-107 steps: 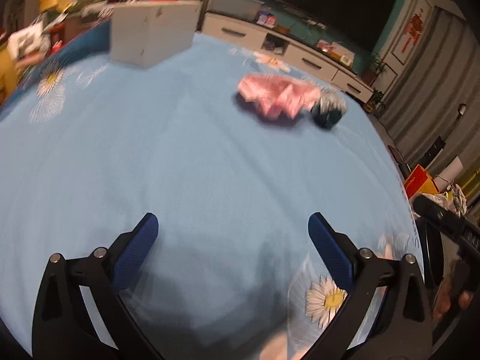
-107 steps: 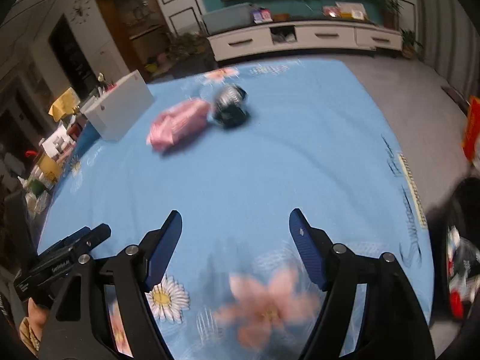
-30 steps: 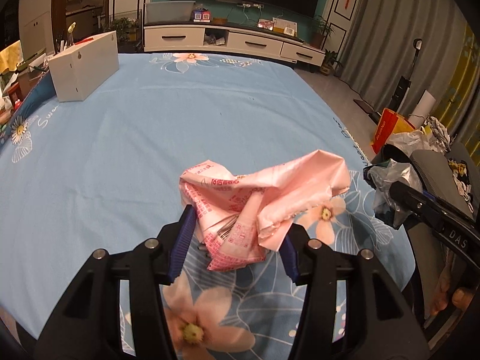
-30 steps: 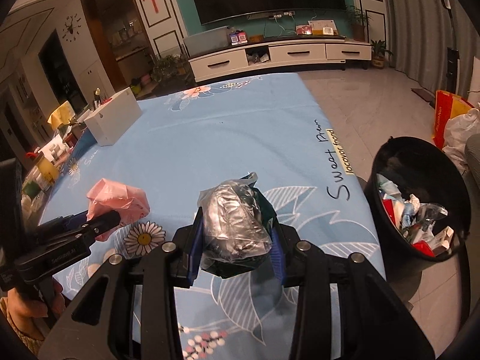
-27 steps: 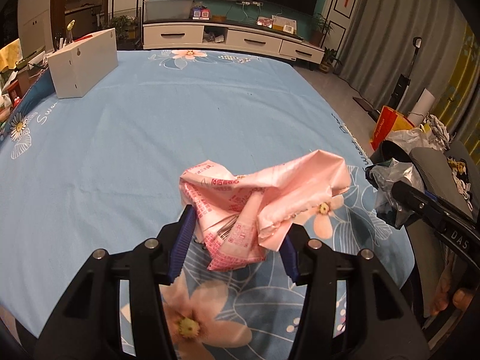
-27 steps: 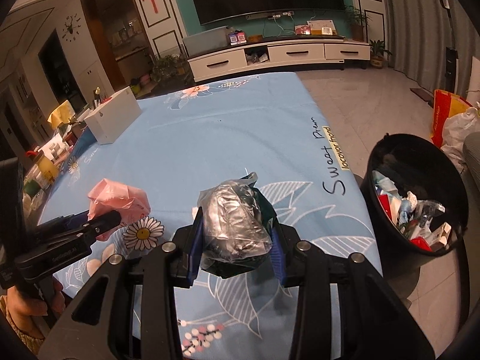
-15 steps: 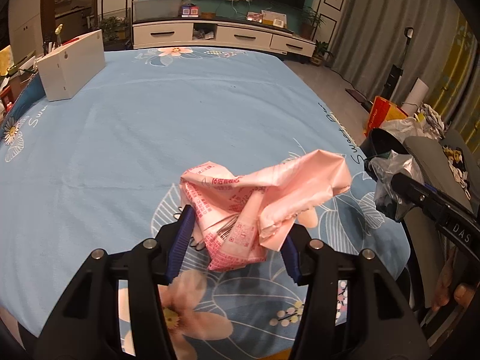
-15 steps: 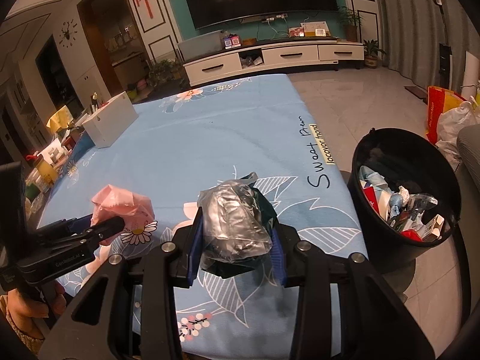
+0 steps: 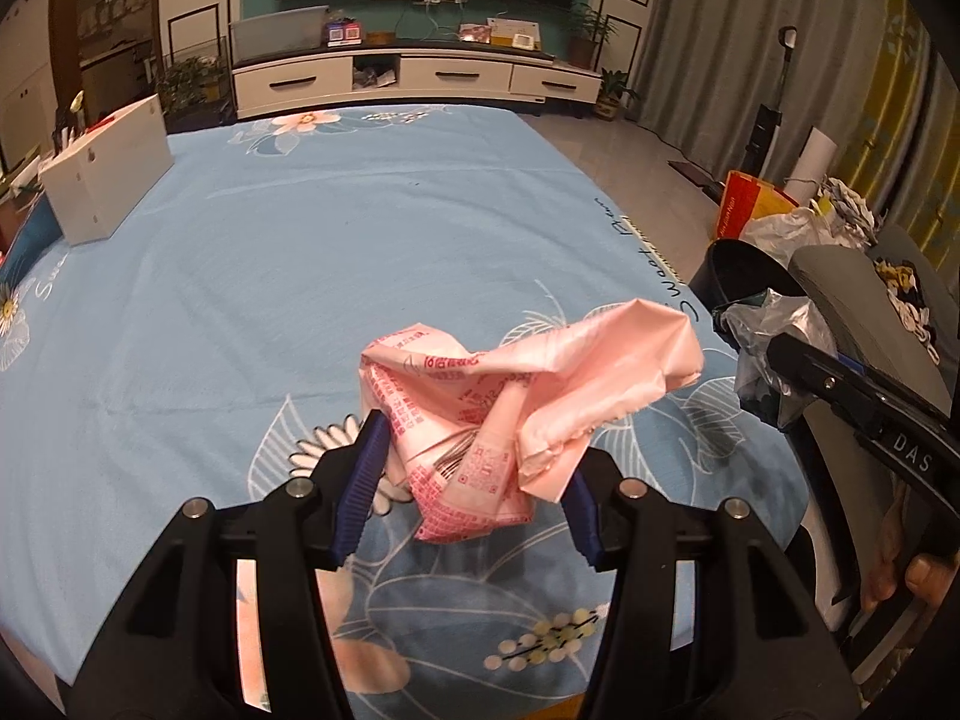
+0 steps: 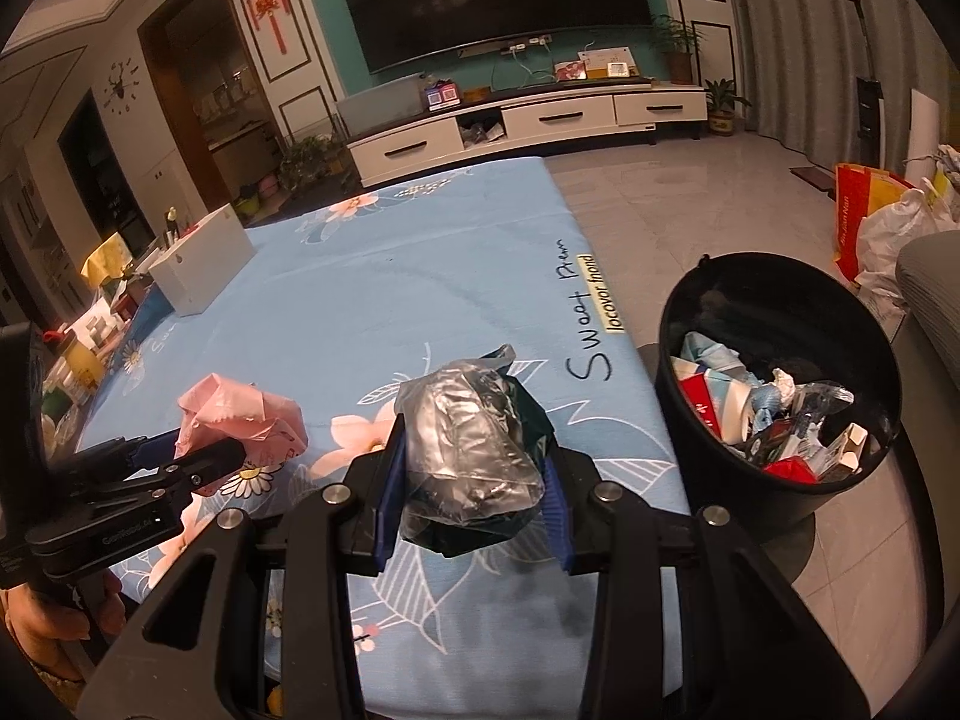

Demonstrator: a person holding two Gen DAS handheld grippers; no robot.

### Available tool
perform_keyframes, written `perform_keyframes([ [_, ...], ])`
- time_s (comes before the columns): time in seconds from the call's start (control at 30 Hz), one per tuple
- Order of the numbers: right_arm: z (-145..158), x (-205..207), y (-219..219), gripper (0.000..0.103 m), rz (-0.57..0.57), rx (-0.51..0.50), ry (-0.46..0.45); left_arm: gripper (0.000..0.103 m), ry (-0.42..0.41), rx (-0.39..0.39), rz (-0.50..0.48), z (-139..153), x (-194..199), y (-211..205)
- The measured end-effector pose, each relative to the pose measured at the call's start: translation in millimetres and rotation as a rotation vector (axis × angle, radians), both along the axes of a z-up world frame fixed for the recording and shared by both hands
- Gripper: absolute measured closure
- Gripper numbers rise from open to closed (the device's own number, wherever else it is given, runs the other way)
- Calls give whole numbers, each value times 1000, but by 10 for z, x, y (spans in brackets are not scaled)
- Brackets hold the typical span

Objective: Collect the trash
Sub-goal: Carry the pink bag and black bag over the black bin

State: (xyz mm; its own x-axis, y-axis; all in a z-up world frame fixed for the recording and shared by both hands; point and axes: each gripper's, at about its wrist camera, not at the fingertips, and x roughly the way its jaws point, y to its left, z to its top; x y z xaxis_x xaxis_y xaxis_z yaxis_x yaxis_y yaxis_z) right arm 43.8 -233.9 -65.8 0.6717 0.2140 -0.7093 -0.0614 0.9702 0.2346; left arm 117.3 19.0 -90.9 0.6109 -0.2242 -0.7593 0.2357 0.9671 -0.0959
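Note:
My left gripper (image 9: 471, 480) is shut on a crumpled pink plastic wrapper (image 9: 516, 396) and holds it above the near edge of the blue flowered table (image 9: 300, 276). The wrapper also shows in the right wrist view (image 10: 240, 414). My right gripper (image 10: 471, 504) is shut on a crumpled clear and dark plastic bag (image 10: 474, 438), held above the table's right corner. The bag also shows at the right of the left wrist view (image 9: 762, 330). A black trash bin (image 10: 774, 480) with several pieces of trash stands on the floor to the right of the table.
A white box (image 9: 102, 180) sits at the table's far left. A grey seat (image 9: 864, 312) is beside the bin. A red paper bag (image 10: 864, 216) and white plastic bags (image 10: 900, 234) stand on the floor beyond the bin. A TV cabinet (image 10: 528, 120) lines the far wall.
Both grippers have closed on their trash and lifted it off the table. Over the last second they have drawn back toward the table's near right corner, and the bin has come nearer.

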Motion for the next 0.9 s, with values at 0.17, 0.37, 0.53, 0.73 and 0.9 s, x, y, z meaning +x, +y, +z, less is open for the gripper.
perform_keyframes([
  [0.17, -22, 6, -140, 64, -30, 8, 0, 48, -4, 13, -25, 7, 54, -113],
  [0.37, -48, 8, -296, 63, -64, 22, 1, 48, -4, 32, -55, 8, 103, -269],
  [0.53, -74, 0, -426, 63, -92, 35, 1, 48, -8, 45, -81, 20, 133, -404],
  [0.73, -90, -26, -583, 63, -123, 47, -2, 48, -14, 60, -113, 24, 175, -572],
  [0.9, -100, -50, -754, 63, -161, 55, -3, 48, -17, 69, -142, 24, 205, -736],
])
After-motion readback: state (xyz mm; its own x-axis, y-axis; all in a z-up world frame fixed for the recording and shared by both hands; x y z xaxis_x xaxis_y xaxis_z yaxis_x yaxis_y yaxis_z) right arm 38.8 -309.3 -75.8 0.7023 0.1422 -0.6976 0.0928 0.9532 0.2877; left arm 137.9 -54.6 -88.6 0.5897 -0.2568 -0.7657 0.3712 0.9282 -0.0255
